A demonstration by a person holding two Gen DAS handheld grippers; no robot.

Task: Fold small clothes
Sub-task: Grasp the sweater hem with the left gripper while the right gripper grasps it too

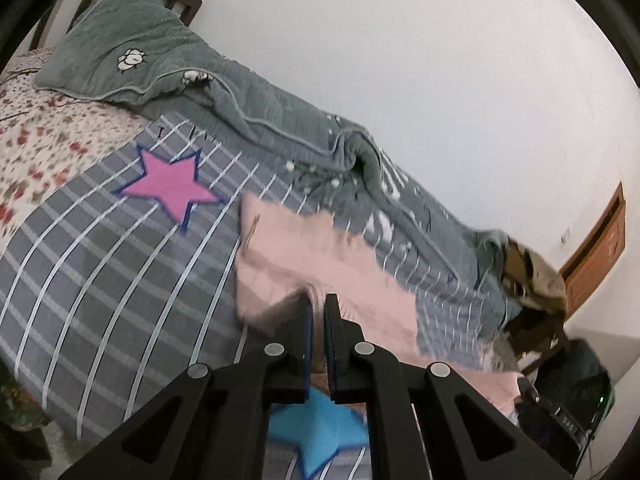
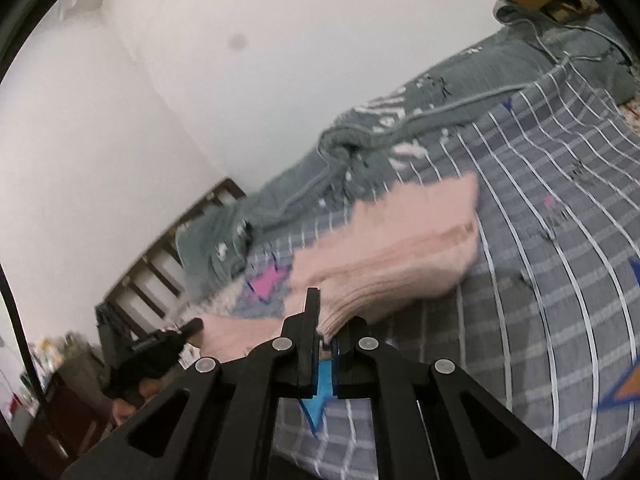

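A small pink garment [image 1: 304, 248] hangs stretched above a grey striped bedsheet [image 1: 100, 264], held at two edges. My left gripper [image 1: 318, 300] is shut on its near edge, with pink cloth pinched between the black fingers. In the right wrist view the same pink garment [image 2: 400, 244] spreads away from my right gripper [image 2: 326, 320], which is shut on its ribbed edge. The other gripper [image 2: 160, 344] shows at the lower left of that view, holding the garment's far end. The cloth is blurred in both views.
A grey-green quilt [image 1: 256, 120] lies bunched along the wall side of the bed. A floral sheet [image 1: 44, 148] covers the far left. A pink star [image 1: 170, 186] and a blue star [image 1: 320, 428] mark the sheet. A wooden headboard [image 2: 160, 272] and a dark chair [image 1: 536, 332] stand at the ends.
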